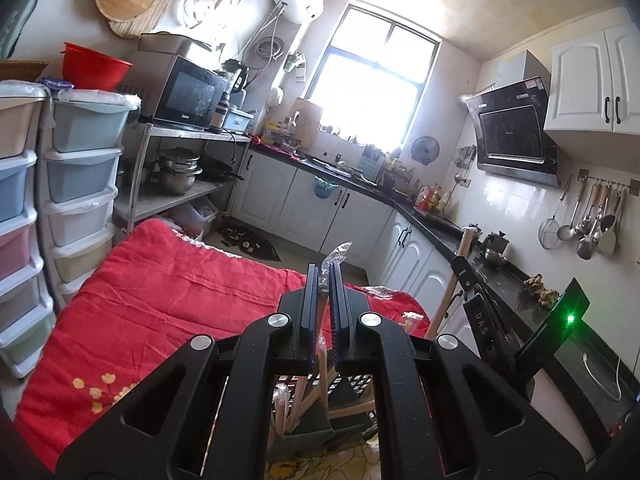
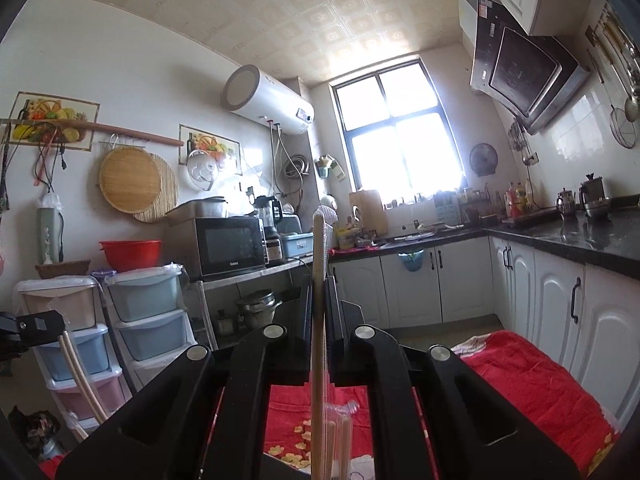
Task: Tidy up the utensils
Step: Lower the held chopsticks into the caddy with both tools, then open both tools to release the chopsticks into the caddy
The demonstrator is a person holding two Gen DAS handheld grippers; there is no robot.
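Observation:
My left gripper is shut on a pair of chopsticks in a clear plastic wrapper; the wrapper's end sticks up past the fingertips. Below it stands a dark utensil holder with several wooden chopsticks in it. My right gripper is shut on wrapped wooden chopsticks that stand upright between the fingers, with more wrapped ones below. The right gripper also shows at the right of the left wrist view, holding its wooden stick. Both are raised above a table with a red cloth.
Plastic drawer towers stand at the left. A metal shelf with pots and a microwave is behind. White cabinets under a black counter run along the back and right. Utensils hang on a wall rail.

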